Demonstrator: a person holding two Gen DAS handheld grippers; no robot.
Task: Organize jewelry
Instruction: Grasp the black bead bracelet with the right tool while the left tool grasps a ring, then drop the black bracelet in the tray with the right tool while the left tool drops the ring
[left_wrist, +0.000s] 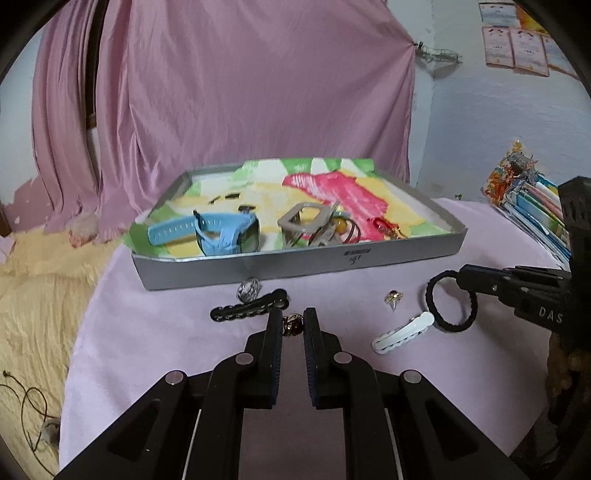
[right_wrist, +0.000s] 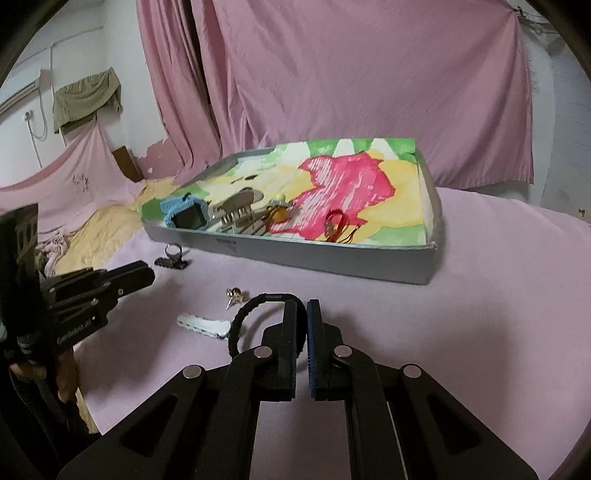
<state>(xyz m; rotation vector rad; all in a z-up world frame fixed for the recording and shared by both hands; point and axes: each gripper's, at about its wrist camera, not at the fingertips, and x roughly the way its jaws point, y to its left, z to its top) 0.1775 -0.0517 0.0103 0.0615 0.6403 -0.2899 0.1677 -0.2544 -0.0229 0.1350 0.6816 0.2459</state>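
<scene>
A grey tray lined with colourful paper holds a blue watch, a silver square clip and a red trinket. In front of it on the pink cloth lie a silver ring, a black hair clip, a gold earring and a white hair clip. My left gripper is shut on a small gold ring with a dark stone. To the right, my right gripper is shut on the rim of a black hair tie, whose loop rests on the cloth.
A stack of books and packets stands at the table's right edge. A yellow fluffy blanket lies off the left side. A pink curtain hangs behind the tray. A hand holds the left gripper.
</scene>
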